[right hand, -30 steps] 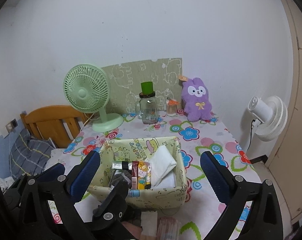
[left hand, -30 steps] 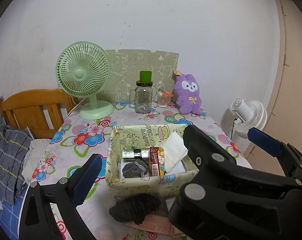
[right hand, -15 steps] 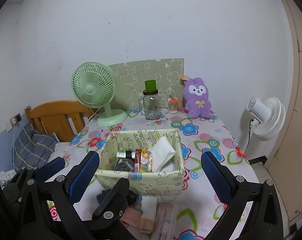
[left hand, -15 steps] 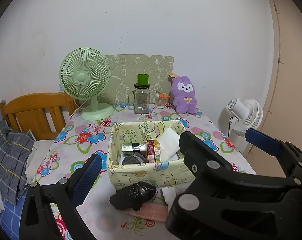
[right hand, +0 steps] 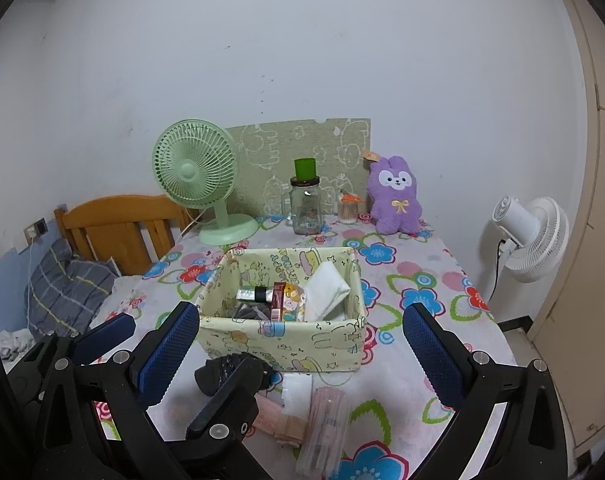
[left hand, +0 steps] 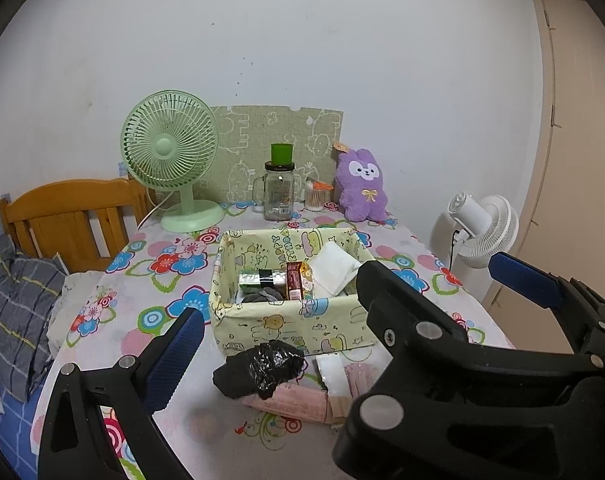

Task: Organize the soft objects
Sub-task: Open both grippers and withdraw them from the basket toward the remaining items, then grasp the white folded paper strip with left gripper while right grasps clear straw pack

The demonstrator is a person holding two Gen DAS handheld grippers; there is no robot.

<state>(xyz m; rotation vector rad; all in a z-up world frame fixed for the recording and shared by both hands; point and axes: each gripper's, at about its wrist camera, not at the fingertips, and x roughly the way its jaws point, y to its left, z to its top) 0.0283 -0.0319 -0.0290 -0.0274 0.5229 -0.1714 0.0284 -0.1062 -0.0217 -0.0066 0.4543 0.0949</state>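
Left gripper (left hand: pixel 342 304): fingers spread wide, empty, above near edge of tabletop (left hand: pixel 150 280).
Right gripper (right hand: pixel 302 344): fingers released, empty.
Black soft bundle (left hand: pixel 260 368): on tabletop, touching fabric box (left hand: pixel 294 328) near wall.

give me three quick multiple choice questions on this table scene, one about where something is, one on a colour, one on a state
1. Where does the black crumpled bag lie?
A. inside the fabric box
B. on the table in front of the fabric box
C. beside the purple plush

2. What colour is the desk fan on the table?
A. light green
B. white
C. orange

3. How does the right gripper stand?
A. shut on the bag
B. shut on nothing
C. open, holding nothing

Answers:
1 B: it rests on the tablecloth against the near wall of the fabric box.
2 A: its grille, stem and base are all pale green.
3 C: its blue pads are wide apart with nothing between them.
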